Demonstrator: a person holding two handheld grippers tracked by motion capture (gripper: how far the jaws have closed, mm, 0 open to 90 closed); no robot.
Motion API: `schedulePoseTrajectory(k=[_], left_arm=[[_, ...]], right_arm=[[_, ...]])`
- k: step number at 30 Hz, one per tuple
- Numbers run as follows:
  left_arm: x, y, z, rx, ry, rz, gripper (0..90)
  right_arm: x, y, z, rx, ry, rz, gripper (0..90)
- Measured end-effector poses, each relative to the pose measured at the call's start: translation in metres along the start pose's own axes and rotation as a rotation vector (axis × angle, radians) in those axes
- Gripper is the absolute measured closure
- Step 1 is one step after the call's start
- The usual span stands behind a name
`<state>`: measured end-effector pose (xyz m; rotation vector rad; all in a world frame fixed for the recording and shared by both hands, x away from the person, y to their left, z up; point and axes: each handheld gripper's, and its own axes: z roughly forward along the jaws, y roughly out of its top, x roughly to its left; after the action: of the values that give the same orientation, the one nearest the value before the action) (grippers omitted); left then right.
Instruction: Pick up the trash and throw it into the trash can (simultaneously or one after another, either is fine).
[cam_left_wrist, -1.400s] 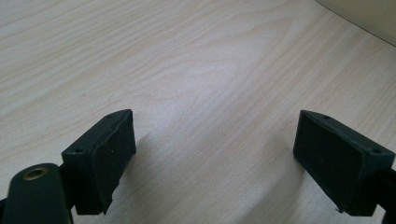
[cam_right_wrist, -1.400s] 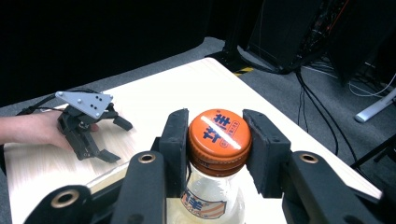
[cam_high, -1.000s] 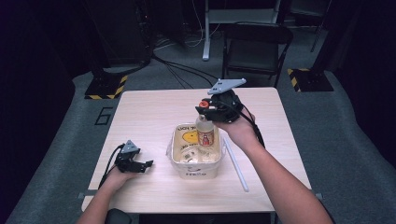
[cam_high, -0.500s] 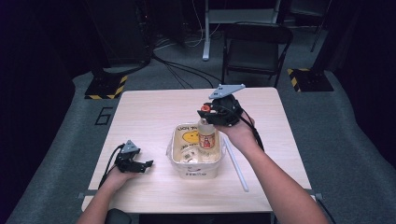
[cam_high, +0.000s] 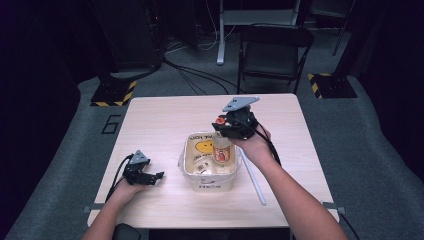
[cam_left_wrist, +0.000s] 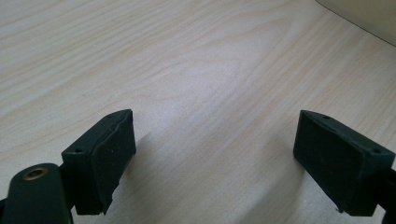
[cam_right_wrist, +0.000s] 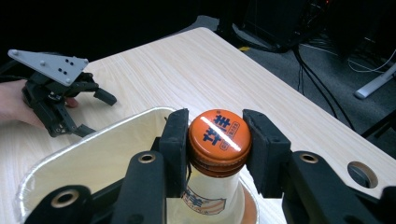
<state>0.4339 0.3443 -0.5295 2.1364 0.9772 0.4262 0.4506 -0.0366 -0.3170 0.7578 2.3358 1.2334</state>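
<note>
A clear bottle (cam_high: 221, 151) with an orange cap (cam_right_wrist: 219, 135) and an orange label stands upright inside a white tub (cam_high: 188, 165) at the table's middle. My right gripper (cam_high: 220, 125) is above the tub, shut on the bottle's cap; in the right gripper view its black pads (cam_right_wrist: 175, 140) press on both sides of the cap. My left gripper (cam_high: 150, 176) rests on the table left of the tub, and in the left gripper view (cam_left_wrist: 215, 154) it is open with only bare wood between its jaws.
The tub holds a yellow smiley-face item (cam_high: 204, 146) and small packets. A thin white stick (cam_high: 255, 184) lies on the table just right of the tub. A folding chair (cam_high: 272, 55) stands beyond the table's far edge.
My right gripper has sunk with the bottle, so the bottle now sits lower in the tub. The left gripper has stayed where it was.
</note>
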Motion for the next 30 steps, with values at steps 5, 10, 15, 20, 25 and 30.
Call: schedulePoseTrajectory(k=[5, 10, 15, 20, 25, 30], left_arm=[[0.0, 0.0, 0.0, 0.0, 0.0, 0.0, 12.8], [0.0, 0.0, 0.0, 0.0, 0.0, 0.0, 12.8], [0.0, 0.0, 0.0, 0.0, 0.0, -0.001, 12.8], [0.0, 0.0, 0.0, 0.0, 0.0, 0.0, 12.8], [0.0, 0.0, 0.0, 0.0, 0.0, 0.0, 12.8], [0.0, 0.0, 0.0, 0.0, 0.0, 0.0, 12.8]], right_arm=[[0.0, -0.005, 0.004, 0.009, -0.002, 0.01, 61.7], [0.0, -0.008, 0.008, 0.016, -0.002, 0.009, 61.7], [0.0, -0.012, 0.01, 0.024, -0.001, 0.012, 61.7], [-0.001, -0.017, 0.014, 0.035, -0.005, 0.016, 61.6], [-0.001, -0.024, 0.02, 0.048, 0.0, 0.028, 61.5], [0.0, -0.027, 0.02, 0.029, -0.003, 0.044, 61.5]])
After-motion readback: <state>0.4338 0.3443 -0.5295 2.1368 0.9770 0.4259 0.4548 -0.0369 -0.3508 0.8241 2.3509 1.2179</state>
